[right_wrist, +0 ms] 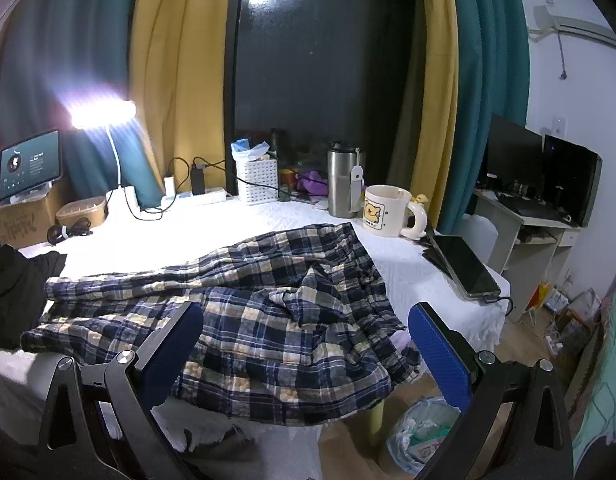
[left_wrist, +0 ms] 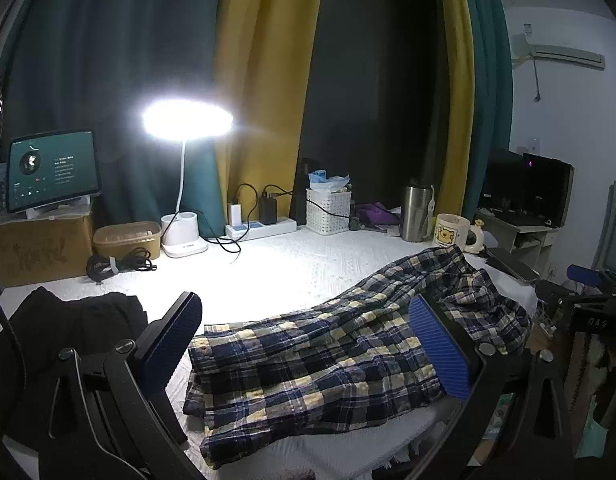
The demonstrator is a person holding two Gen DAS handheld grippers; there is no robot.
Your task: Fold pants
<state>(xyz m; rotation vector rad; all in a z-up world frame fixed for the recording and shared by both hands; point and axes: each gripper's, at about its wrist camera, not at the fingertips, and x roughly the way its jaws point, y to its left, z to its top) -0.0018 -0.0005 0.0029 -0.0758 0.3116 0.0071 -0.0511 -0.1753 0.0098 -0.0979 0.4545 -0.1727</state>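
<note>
plaid pants lie rumpled across the white-covered table. left gripper and right gripper both hover over them, jaws wide apart, gripping nothing.

The middle of the counter beyond the plaid pants lies open to a tool. A black garment blocks the left edge. Along the back stand a lamp, basket, steel flask and mug; a tablet lies at the right edge.
</note>
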